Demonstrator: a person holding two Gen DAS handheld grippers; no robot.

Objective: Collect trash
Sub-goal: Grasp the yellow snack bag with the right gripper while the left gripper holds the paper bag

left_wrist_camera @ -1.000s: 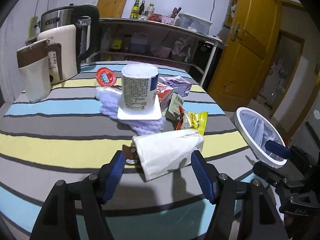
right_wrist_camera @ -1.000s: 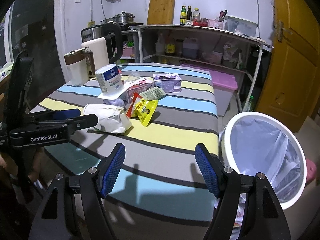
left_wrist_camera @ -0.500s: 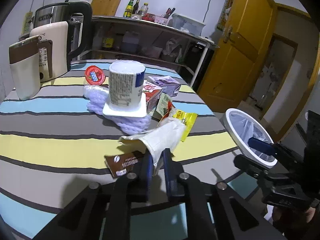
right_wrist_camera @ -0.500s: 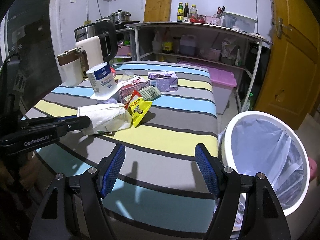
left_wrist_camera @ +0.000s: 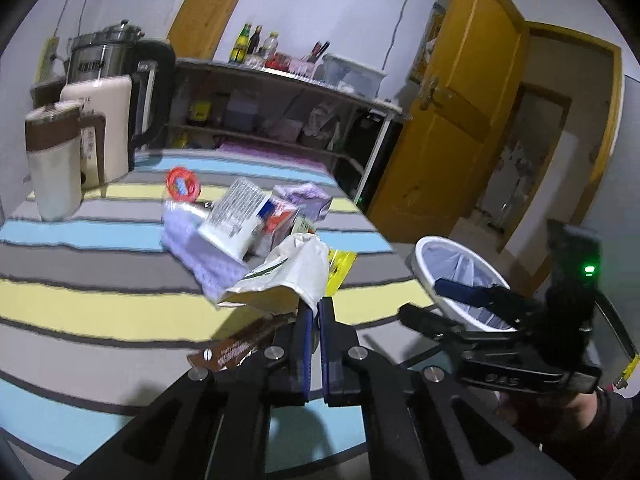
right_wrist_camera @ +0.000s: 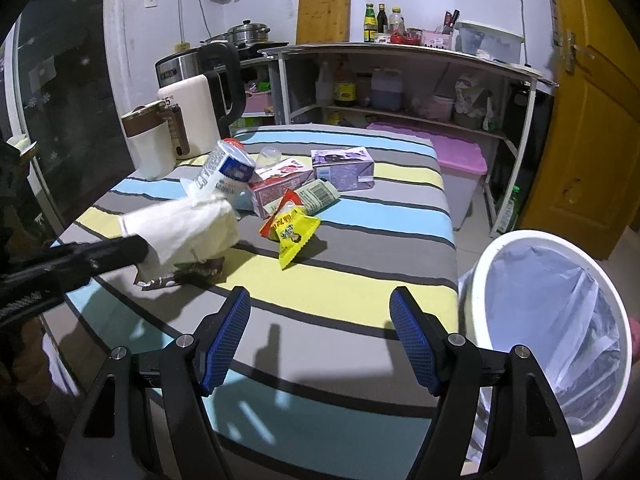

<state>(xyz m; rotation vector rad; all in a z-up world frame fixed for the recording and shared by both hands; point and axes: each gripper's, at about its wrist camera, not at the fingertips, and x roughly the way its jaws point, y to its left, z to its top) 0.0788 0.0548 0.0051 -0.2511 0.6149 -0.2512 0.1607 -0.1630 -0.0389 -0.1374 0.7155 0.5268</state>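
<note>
Left wrist view: left tool (left_wrist_camera: 315, 312) pinched tight on white paper bag (left_wrist_camera: 288, 274), blue pads nearly meeting w/ bag edge between them. Bag hangs off tool tips, open end to the left, lifted above striped desk (left_wrist_camera: 100, 312). Brown wrapper (left_wrist_camera: 240, 346) lies just below/left of tool; can't tell if it touches the bag. Behind bag: tilted white tub (left_wrist_camera: 236, 220) leaning on purple cloth (left_wrist_camera: 200, 256), red lid (left_wrist_camera: 183, 184) further back, yellow snack packet (left_wrist_camera: 340, 270) peeking out right of bag. Bin w/ white liner (left_wrist_camera: 460, 276) off desk's right edge, partly behind right tool's body.

Right wrist view: right tool (right_wrist_camera: 320, 336) spread wide, nothing btwn fingers, hovering over near desk edge. Bin (right_wrist_camera: 548, 320) at right, beside desk, rim up, liner inside. Left tool comes in from left, bag (right_wrist_camera: 188, 228) clamped at its tip above desk. Packet (right_wrist_camera: 294, 232) mid-desk, pink carton (right_wrist_camera: 280, 186) and purple box (right_wrist_camera: 342, 162) behind it, apart from the bag. Kettle (right_wrist_camera: 192, 120) and white jug (right_wrist_camera: 150, 144) at far left corner.
</note>
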